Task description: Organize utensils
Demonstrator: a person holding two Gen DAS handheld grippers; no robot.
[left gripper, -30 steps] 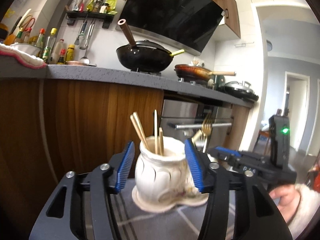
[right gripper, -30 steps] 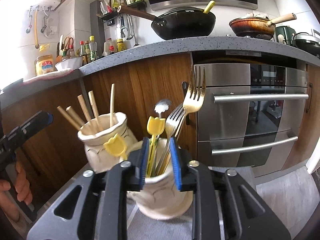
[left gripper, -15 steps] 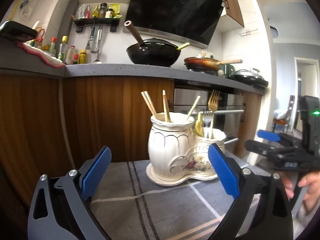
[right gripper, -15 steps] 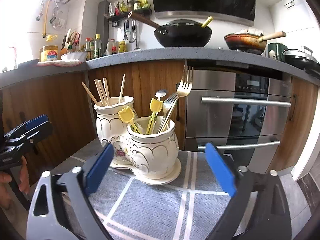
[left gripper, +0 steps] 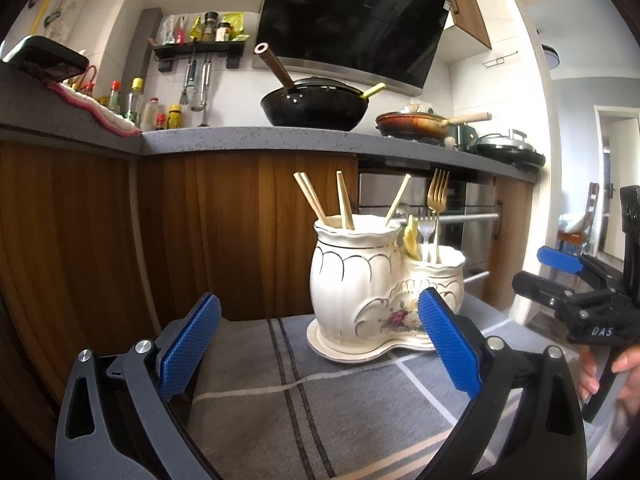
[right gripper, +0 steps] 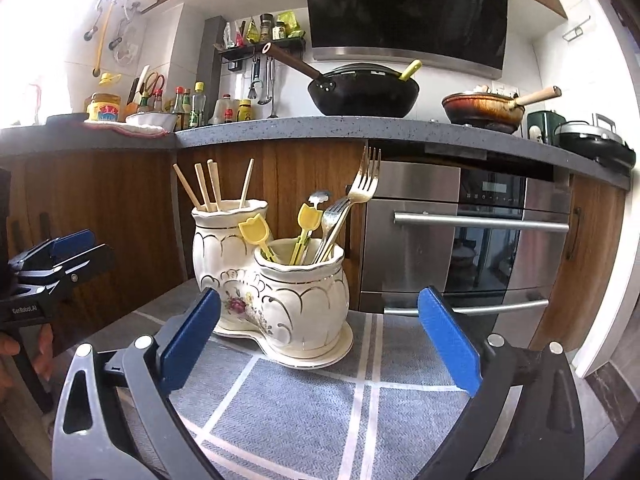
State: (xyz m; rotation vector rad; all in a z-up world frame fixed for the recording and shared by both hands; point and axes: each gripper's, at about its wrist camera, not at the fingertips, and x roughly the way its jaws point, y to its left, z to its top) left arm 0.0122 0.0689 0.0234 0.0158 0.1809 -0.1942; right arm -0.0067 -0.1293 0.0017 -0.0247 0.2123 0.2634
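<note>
- utensil holder [right gripper: 272, 284]: white ceramic, two joined pots on one base, upright on the grey checked cloth [right gripper: 304, 408], in front of the wooden cabinets [right gripper: 120, 216].
- taller pot [left gripper: 354, 276] holds the chopsticks [right gripper: 208, 186], four sticks leaning apart.
- shorter pot [right gripper: 306, 300] holds a gold fork [right gripper: 362, 184], a silver fork [right gripper: 332, 216], a spoon [right gripper: 319, 199] and two yellow tulip-topped picks [right gripper: 308, 220].
- right gripper [right gripper: 320, 344]: fingers spread wide, nothing between them. holder sits ahead of it, left of centre, base just past the left fingertip; no contact visible.
- left gripper [left gripper: 320, 344]: also spread wide, empty. holder is ahead and toward its right finger, which overlaps the short pot's base in view; can't tell if touching.
- each gripper shows at the edge of the other's view, held in a hand [left gripper: 612, 368], off to either side of the holder.
- behind: oven [right gripper: 468, 240] under the grey counter [right gripper: 320, 128], black wok [right gripper: 364, 94] and a frying pan [right gripper: 484, 108] on top, bottles [right gripper: 192, 106] at the left end.
</note>
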